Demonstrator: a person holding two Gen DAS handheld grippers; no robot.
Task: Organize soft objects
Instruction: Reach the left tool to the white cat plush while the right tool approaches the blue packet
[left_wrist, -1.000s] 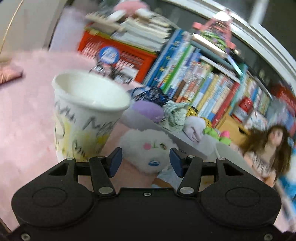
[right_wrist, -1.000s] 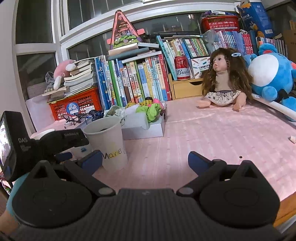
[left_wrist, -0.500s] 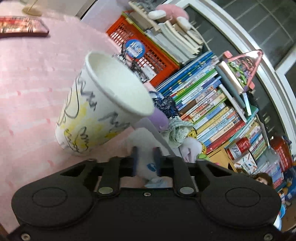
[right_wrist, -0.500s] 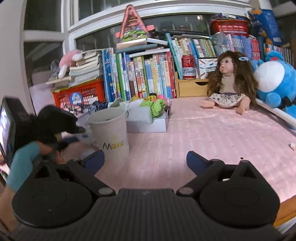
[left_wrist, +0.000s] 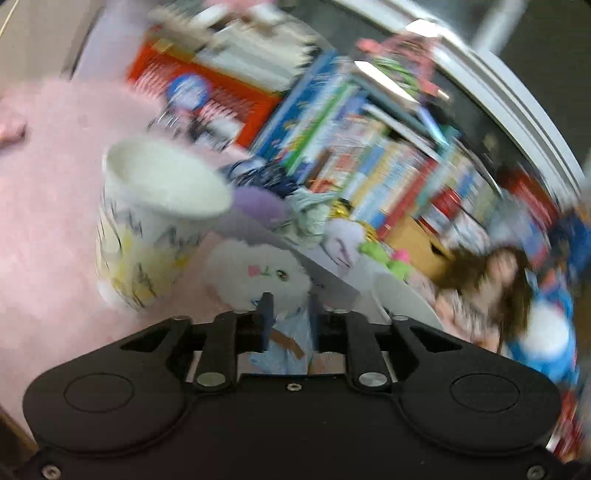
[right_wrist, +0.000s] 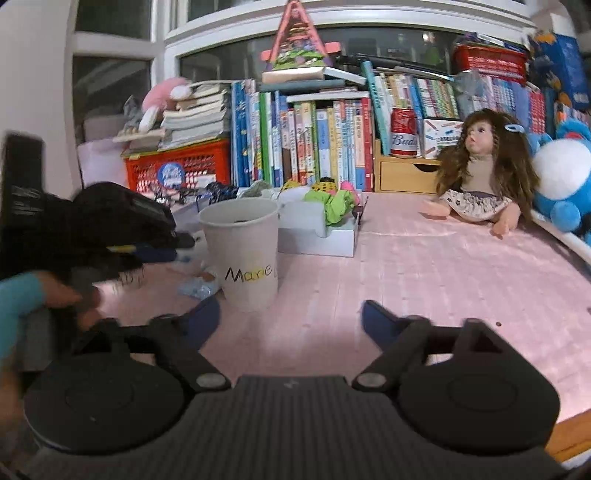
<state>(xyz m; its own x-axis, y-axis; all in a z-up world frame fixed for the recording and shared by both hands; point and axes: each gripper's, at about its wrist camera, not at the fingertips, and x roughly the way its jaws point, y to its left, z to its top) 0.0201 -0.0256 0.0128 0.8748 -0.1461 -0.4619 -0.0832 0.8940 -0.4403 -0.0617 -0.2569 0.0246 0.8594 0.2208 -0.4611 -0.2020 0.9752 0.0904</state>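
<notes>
My left gripper (left_wrist: 287, 314) is shut on a white fluffy plush toy (left_wrist: 258, 273) with a pale blue body, held just right of a white paper cup (left_wrist: 155, 218). The view is blurred by motion. Behind the toy stands a grey-white box (left_wrist: 332, 284) holding several soft toys. In the right wrist view the left gripper (right_wrist: 147, 236) shows at the left beside the cup (right_wrist: 243, 251), with the box (right_wrist: 321, 236) behind it. My right gripper (right_wrist: 290, 321) is open and empty above the pink mat.
A row of books (right_wrist: 306, 140) and an orange crate (right_wrist: 177, 170) line the back. A long-haired doll (right_wrist: 476, 173) and a blue plush (right_wrist: 561, 173) sit at the right. A pink mat (right_wrist: 443, 273) covers the table.
My left gripper closed on the white plush toy beside the cup and has swung with it. The right gripper stayed open and nearly still.
</notes>
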